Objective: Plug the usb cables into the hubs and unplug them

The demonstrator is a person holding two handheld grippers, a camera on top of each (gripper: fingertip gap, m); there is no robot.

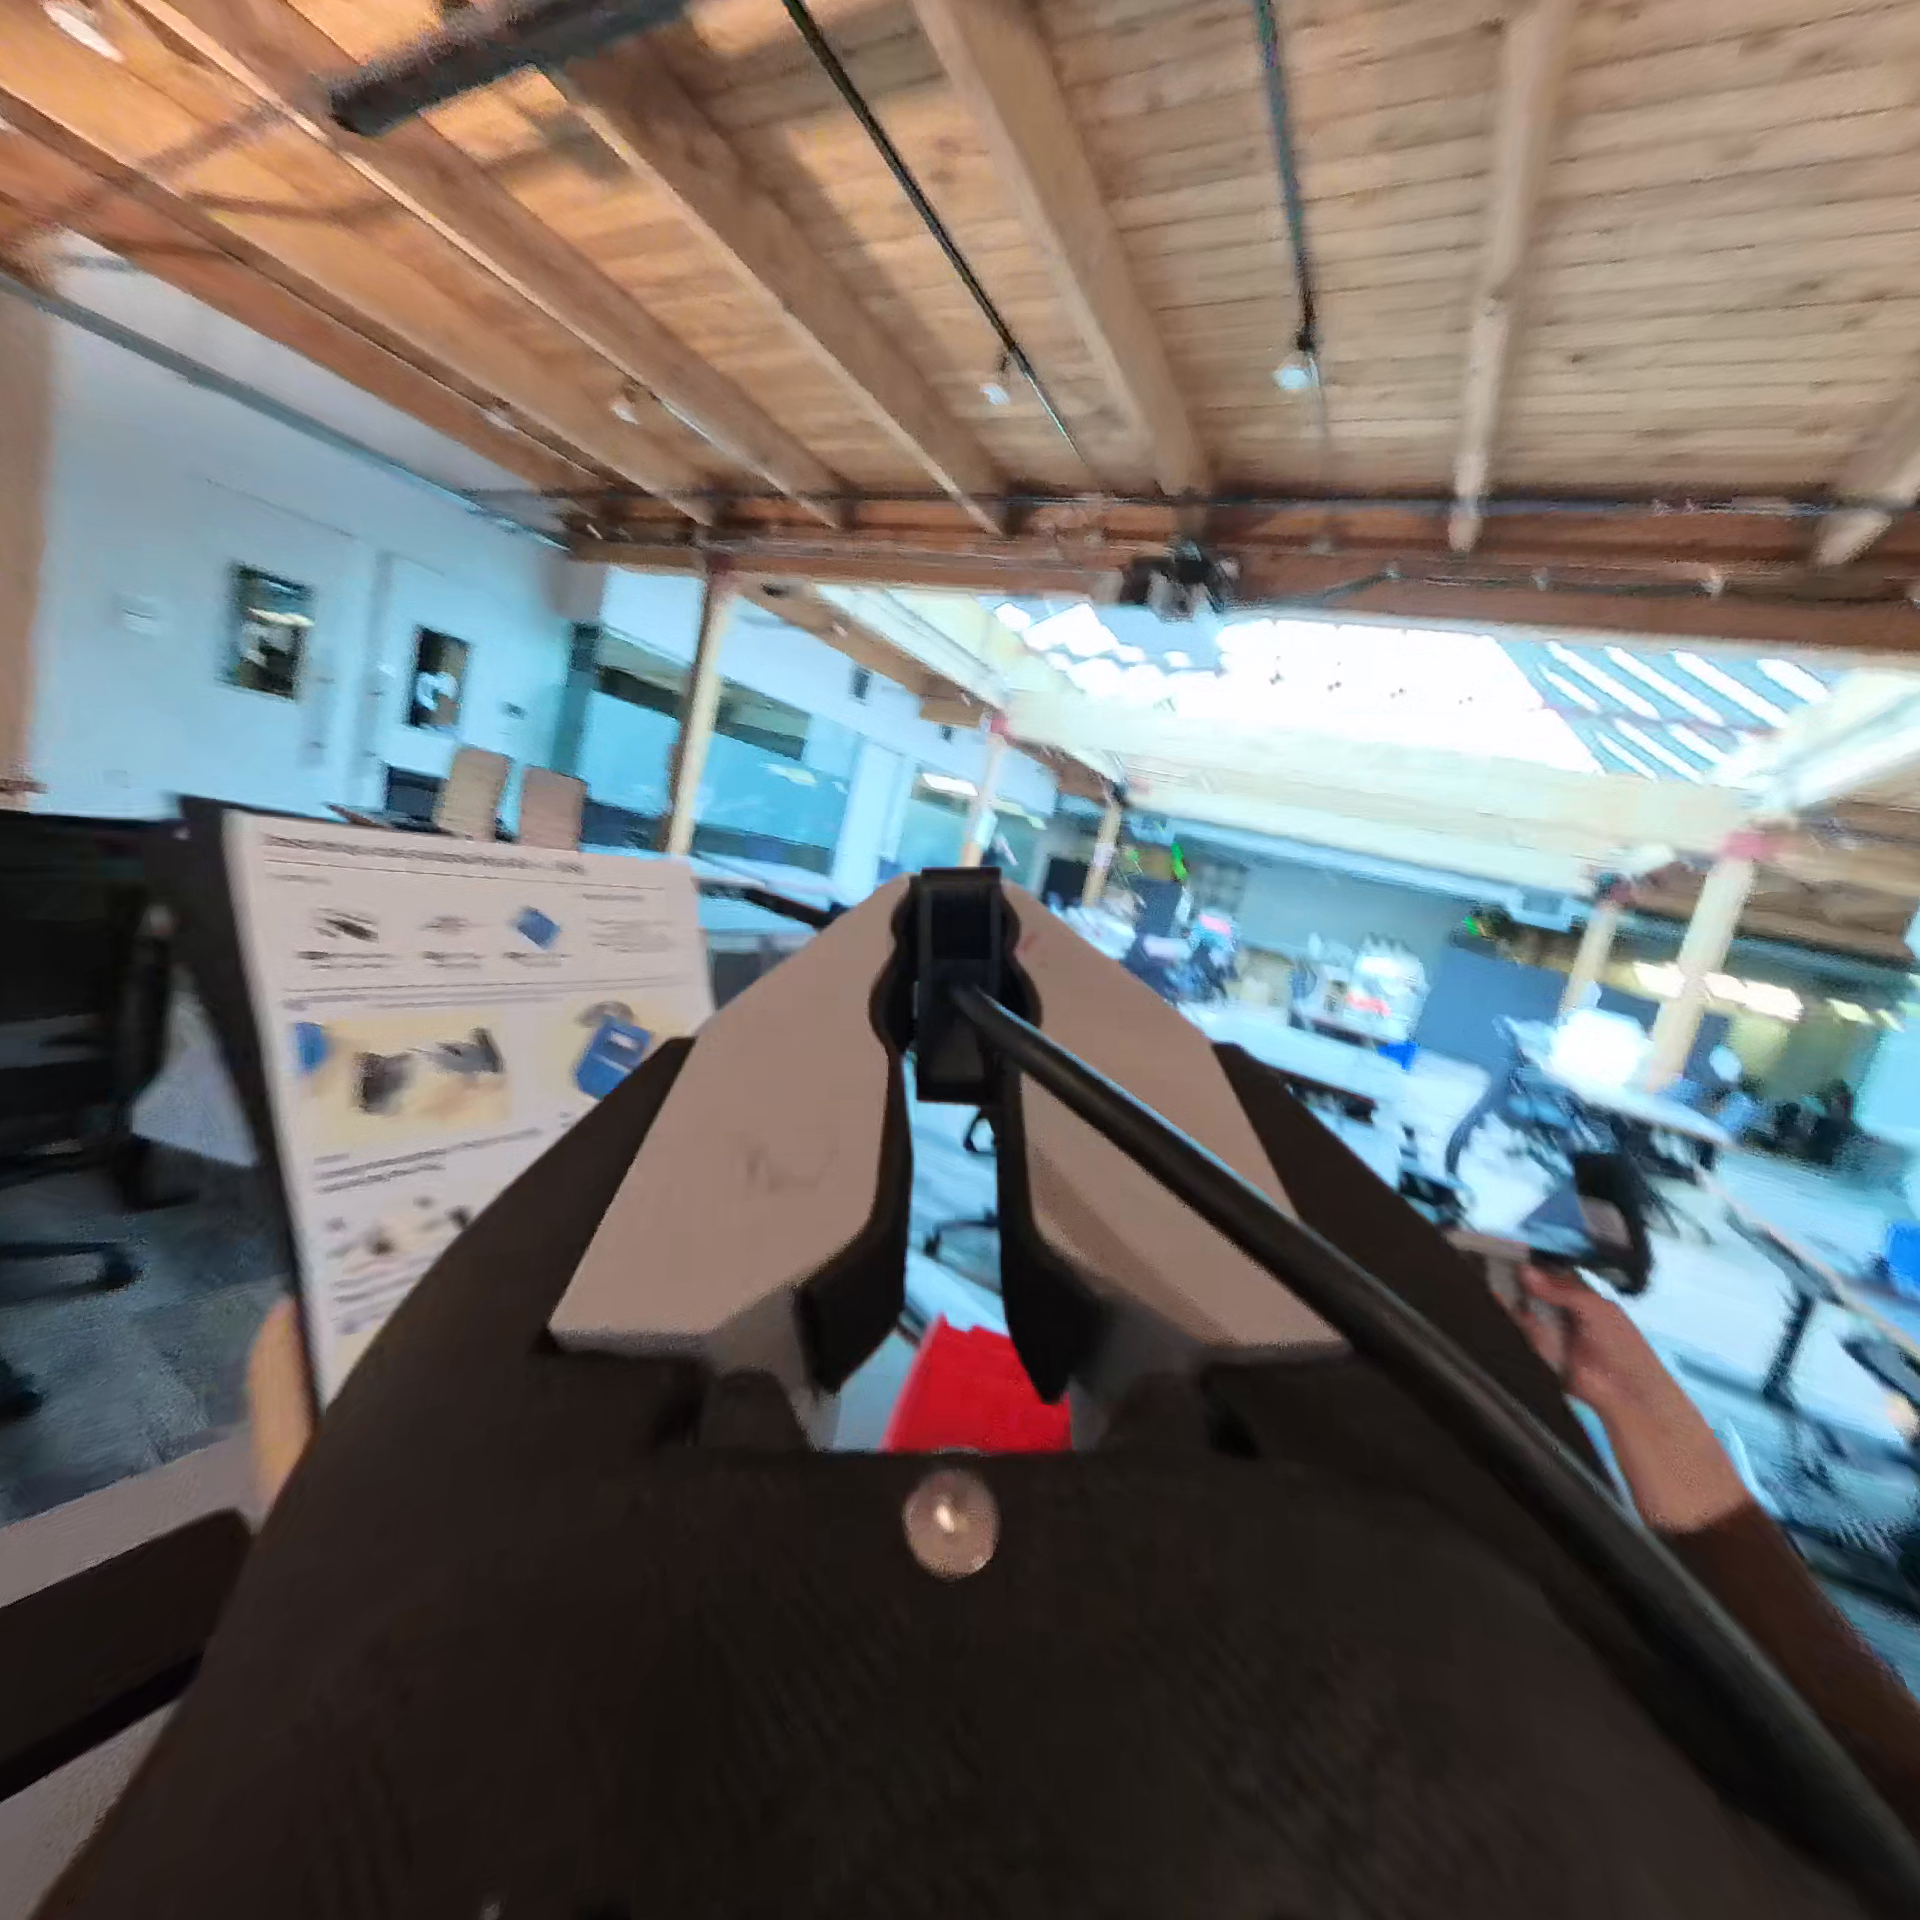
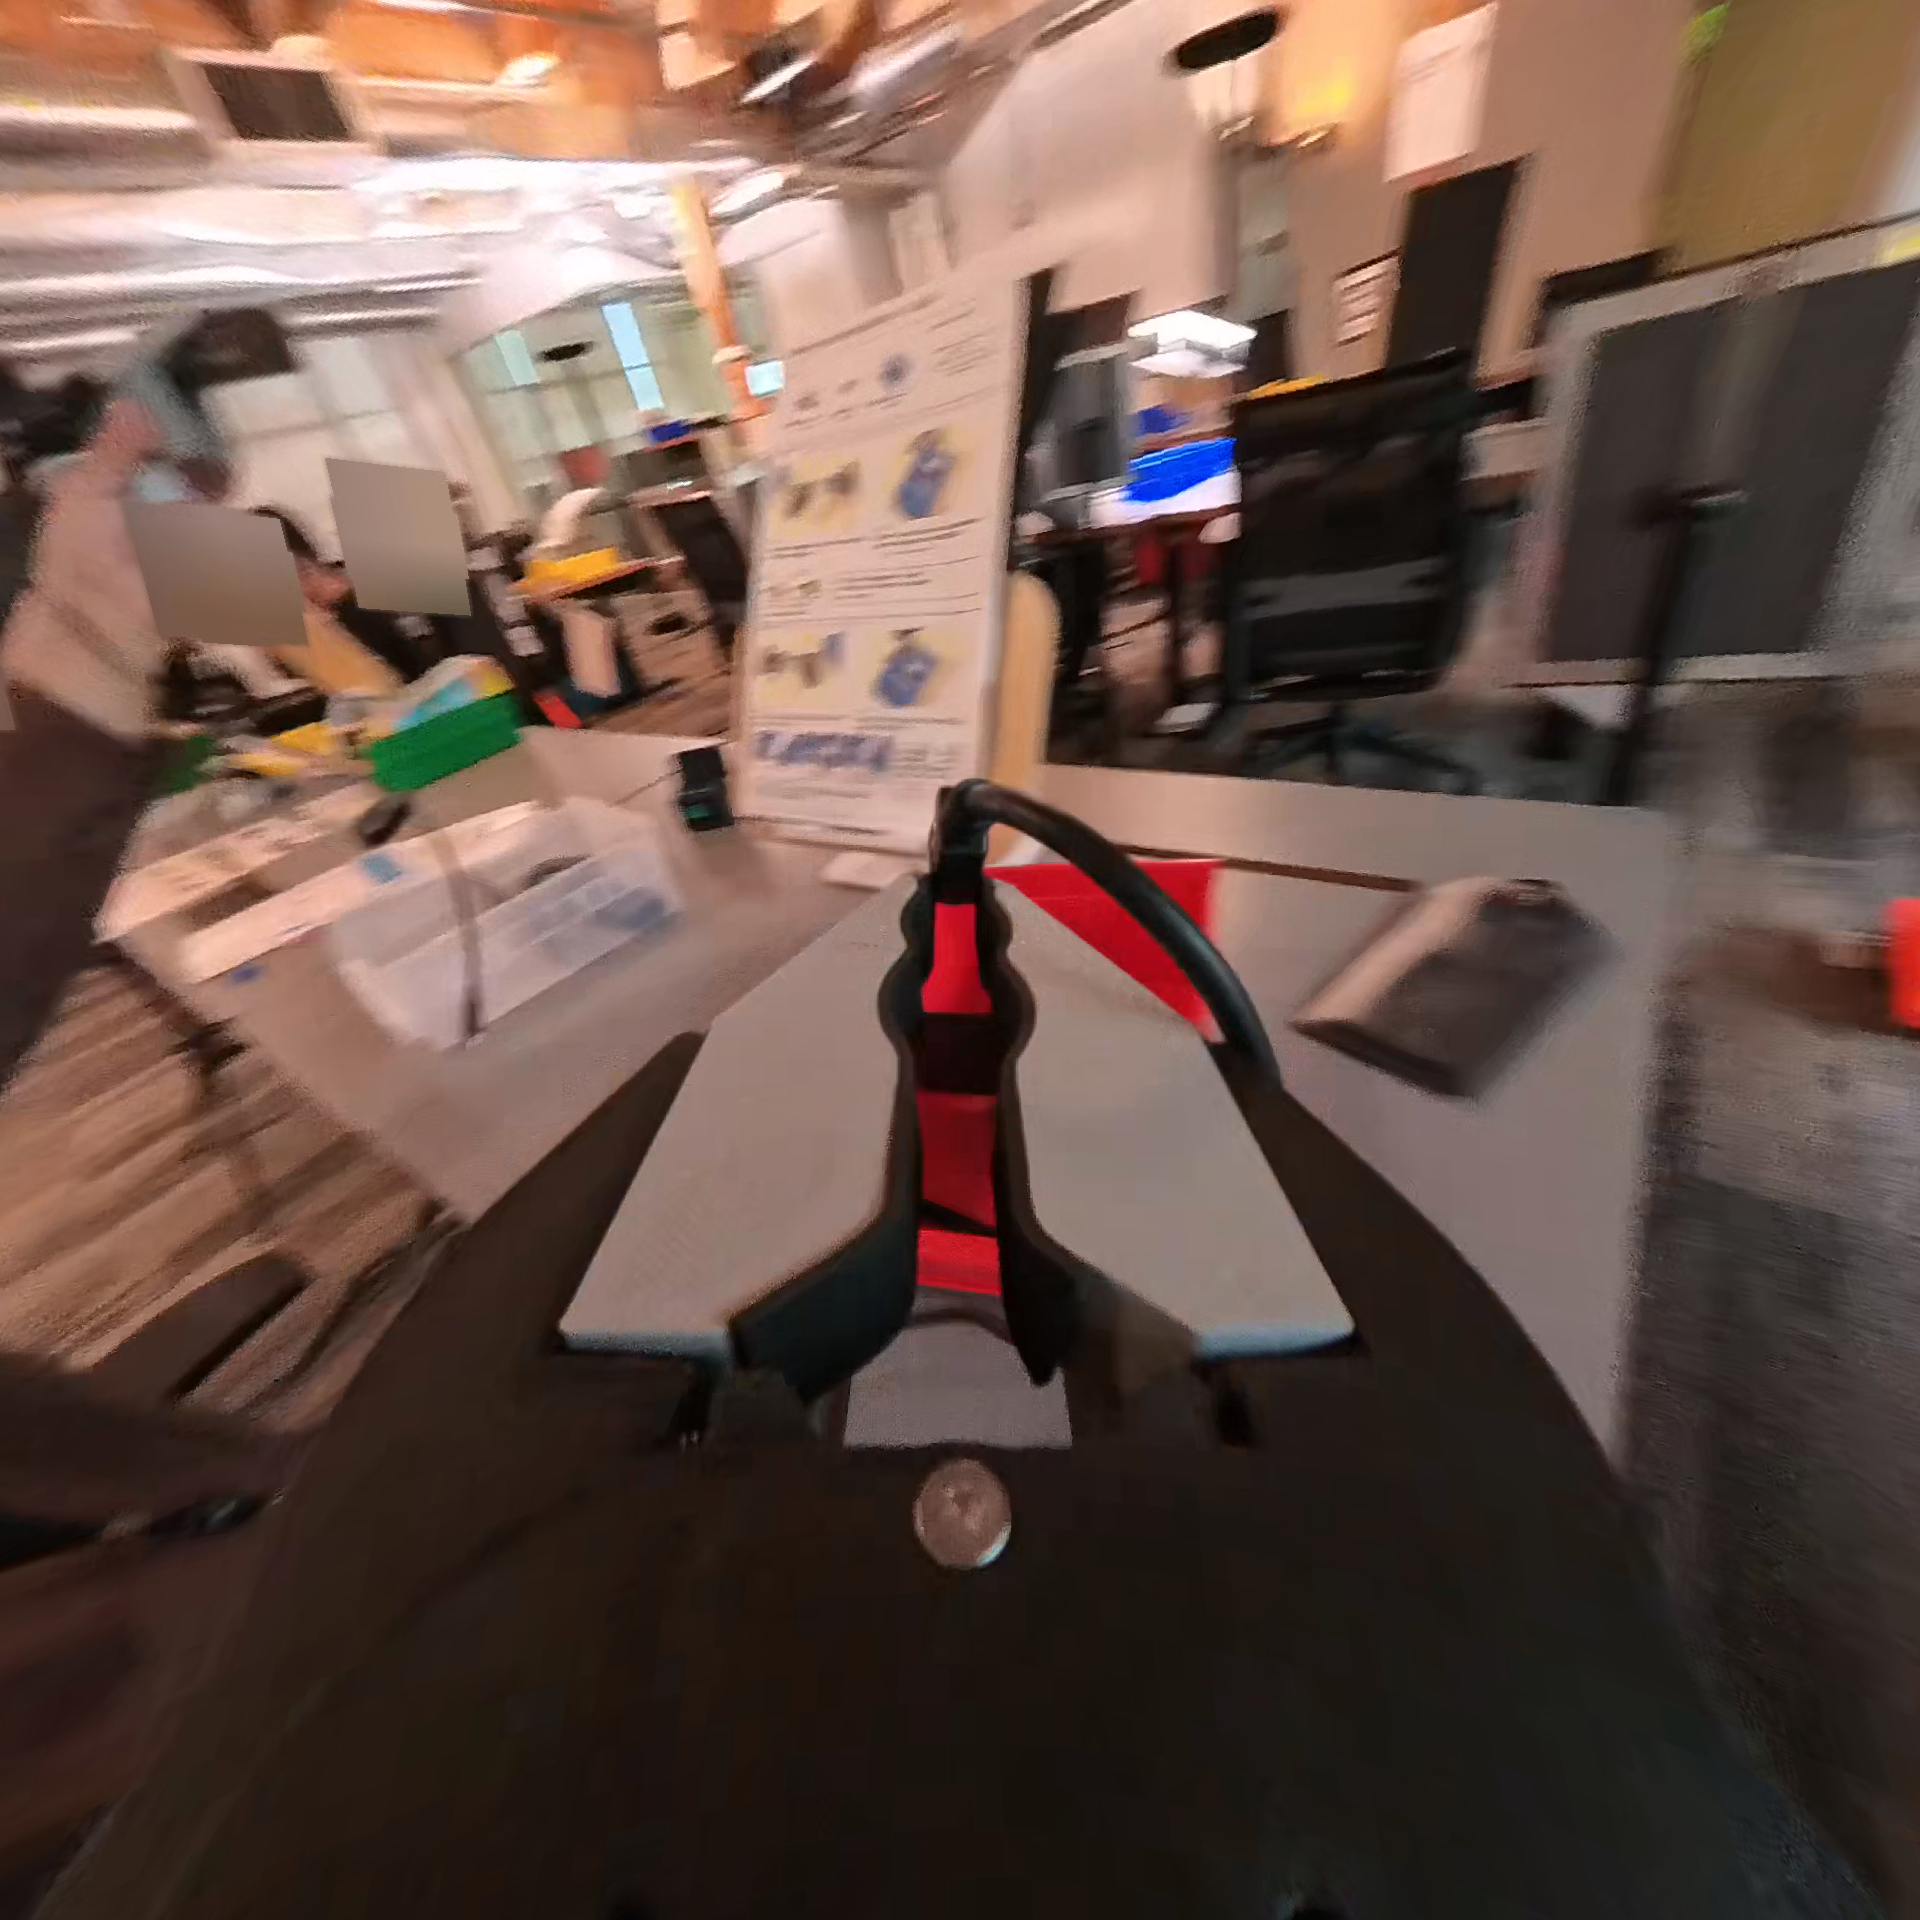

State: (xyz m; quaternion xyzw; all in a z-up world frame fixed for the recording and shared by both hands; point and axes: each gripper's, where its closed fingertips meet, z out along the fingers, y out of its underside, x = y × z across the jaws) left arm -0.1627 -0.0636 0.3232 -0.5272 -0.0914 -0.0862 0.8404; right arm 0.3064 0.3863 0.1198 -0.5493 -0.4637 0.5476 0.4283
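The left claw (image 1: 956, 935) is clamped on a black USB plug (image 1: 951, 997), lifted high toward the ceiling — its long axis runs along the fingers, and the black cable (image 1: 1299, 1236) trails back to the right. The right claw (image 2: 961, 883) is narrowed on another black connector (image 2: 961, 831) above the desk (image 2: 1351, 862), its cable (image 2: 1164, 914) arching right. A red bin (image 2: 1122, 914) lies beneath; its contents are hidden.
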